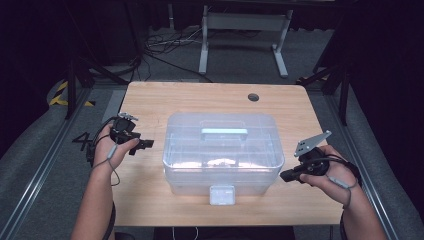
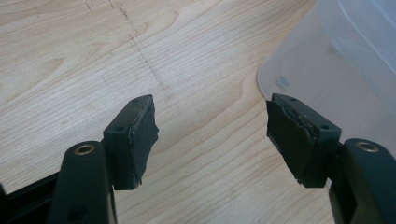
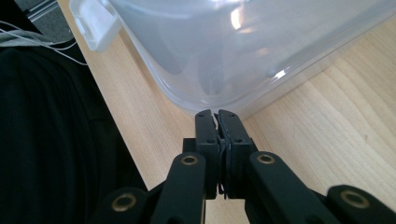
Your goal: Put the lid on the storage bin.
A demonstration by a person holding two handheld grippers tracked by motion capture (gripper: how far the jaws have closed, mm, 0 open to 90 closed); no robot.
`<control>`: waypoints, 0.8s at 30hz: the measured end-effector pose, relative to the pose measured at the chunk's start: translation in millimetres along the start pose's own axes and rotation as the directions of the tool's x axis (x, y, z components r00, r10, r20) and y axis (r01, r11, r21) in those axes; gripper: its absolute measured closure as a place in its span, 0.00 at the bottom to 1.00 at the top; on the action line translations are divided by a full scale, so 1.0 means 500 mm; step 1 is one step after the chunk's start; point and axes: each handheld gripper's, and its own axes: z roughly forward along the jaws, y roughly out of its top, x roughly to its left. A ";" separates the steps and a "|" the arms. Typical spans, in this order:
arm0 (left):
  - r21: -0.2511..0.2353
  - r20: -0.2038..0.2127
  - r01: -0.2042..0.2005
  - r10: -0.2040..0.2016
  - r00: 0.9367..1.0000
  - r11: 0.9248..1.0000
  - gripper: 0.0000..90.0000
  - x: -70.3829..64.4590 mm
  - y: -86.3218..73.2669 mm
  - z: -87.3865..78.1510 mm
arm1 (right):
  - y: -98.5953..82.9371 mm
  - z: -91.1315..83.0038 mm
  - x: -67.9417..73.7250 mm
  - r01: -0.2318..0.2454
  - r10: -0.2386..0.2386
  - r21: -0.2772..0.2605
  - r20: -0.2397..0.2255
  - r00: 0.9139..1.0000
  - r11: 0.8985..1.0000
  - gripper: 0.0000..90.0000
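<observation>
A clear plastic storage box [image 1: 222, 150] with a pale blue handle [image 1: 224, 132] on its lid and a white latch [image 1: 222, 195] on its front stands in the middle of the wooden table [image 1: 150, 100]. My left gripper [image 1: 146, 144] is held left of the box, jaws wide open over bare wood in the left gripper view [image 2: 212, 135], with the box's rounded corner [image 2: 317, 70] just ahead. My right gripper [image 1: 286, 175] sits at the box's front right corner, jaws pressed together with nothing between them [image 3: 217, 114], tips close to the box wall [image 3: 243, 56].
A round cable hole [image 1: 253, 97] lies at the table's back right. Behind the table stand a white desk frame [image 1: 245, 35] and floor cables [image 1: 165, 45]. The white latch [image 3: 95, 25] and the table's front edge [image 3: 116, 135] appear in the right gripper view.
</observation>
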 end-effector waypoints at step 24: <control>-0.027 -0.016 0.034 -0.035 0.999 0.999 0.37 0.002 -0.056 -0.042 | 0.012 -0.067 -0.047 -0.011 0.022 -0.213 0.052 0.998 0.977 0.98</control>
